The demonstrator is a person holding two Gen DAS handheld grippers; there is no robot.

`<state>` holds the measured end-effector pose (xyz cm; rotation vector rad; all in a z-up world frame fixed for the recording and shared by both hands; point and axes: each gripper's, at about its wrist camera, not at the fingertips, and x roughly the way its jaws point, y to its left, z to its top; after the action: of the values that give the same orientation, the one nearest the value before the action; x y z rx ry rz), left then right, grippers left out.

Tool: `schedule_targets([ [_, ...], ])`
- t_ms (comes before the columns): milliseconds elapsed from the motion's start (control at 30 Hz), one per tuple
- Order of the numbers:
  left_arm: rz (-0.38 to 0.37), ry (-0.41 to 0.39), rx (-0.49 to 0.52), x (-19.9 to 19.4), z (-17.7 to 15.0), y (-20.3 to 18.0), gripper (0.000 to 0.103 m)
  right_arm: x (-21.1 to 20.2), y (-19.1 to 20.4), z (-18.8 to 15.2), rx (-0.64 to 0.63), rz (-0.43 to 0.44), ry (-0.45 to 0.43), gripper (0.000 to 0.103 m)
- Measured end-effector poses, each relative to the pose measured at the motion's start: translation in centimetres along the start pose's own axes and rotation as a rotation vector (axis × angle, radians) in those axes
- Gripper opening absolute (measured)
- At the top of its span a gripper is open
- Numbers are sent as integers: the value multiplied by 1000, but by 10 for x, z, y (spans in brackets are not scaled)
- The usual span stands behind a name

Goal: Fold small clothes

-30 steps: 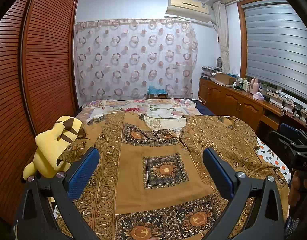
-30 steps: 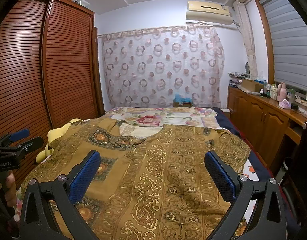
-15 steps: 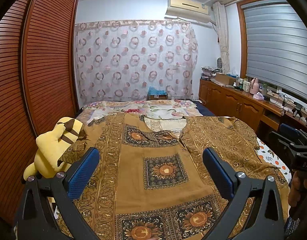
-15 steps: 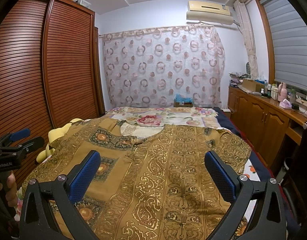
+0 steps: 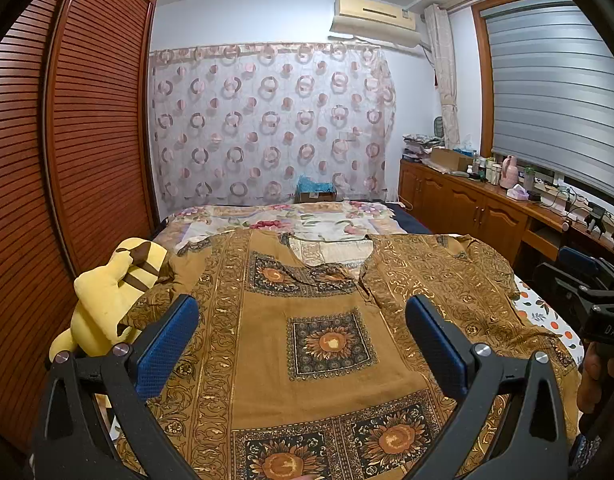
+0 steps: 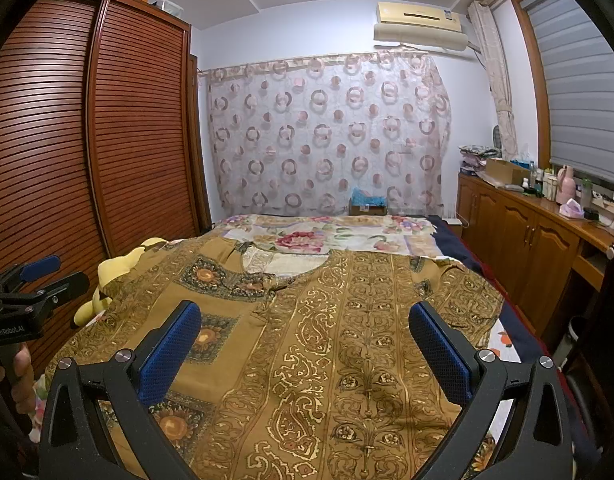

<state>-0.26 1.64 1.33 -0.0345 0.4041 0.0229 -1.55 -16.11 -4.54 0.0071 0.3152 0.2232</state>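
A brown and gold patterned shirt (image 5: pixel 331 344) lies spread flat on the bed, collar toward the far end; it also shows in the right wrist view (image 6: pixel 347 340). My left gripper (image 5: pixel 303 340) is open and empty, held above the shirt's lower left half. My right gripper (image 6: pixel 305 344) is open and empty, held above the shirt's lower right half. The right gripper also shows at the right edge of the left wrist view (image 5: pixel 587 280), and the left gripper at the left edge of the right wrist view (image 6: pixel 31 288).
A yellow plush toy (image 5: pixel 111 292) sits at the bed's left edge beside the slatted wardrobe (image 5: pixel 67 160). A floral bedsheet (image 5: pixel 291 220) covers the far end. A wooden cabinet (image 5: pixel 475 212) with clutter runs along the right wall. A curtain (image 5: pixel 267 120) hangs behind.
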Motion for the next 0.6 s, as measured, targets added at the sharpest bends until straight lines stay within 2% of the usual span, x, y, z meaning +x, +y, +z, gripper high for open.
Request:
schedule_targets([
  [600,2,-4,4,0,-1,-2,103,0,1,0,0,0,0,103],
])
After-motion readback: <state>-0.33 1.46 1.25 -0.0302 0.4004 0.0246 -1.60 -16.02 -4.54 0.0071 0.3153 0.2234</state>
